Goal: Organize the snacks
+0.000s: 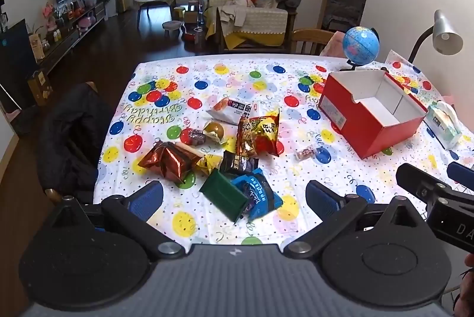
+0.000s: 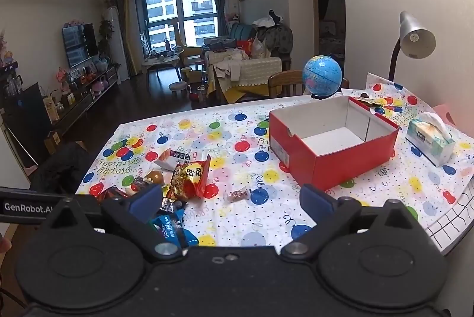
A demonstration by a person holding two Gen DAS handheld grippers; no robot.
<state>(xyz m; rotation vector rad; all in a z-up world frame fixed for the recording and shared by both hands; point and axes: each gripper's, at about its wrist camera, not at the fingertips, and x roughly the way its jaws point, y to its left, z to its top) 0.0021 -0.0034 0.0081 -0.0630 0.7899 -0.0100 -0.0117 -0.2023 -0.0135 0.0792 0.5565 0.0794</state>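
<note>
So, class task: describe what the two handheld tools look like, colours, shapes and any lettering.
Both the left tool and the right tool have black bodies with two round discs, black link arms on silver pivot screws, and blue ribbed fingers. The left body reads "GenRobot.AI" in white in the right wrist view; the right shows "DA".

Snack pile (image 1: 225,151) lies left of my open box (image 1: 374,112) — apart. Globe (image 1: 360,45) stands behind the box; tissue pack (image 1: 444,121) sits to its right.
</note>
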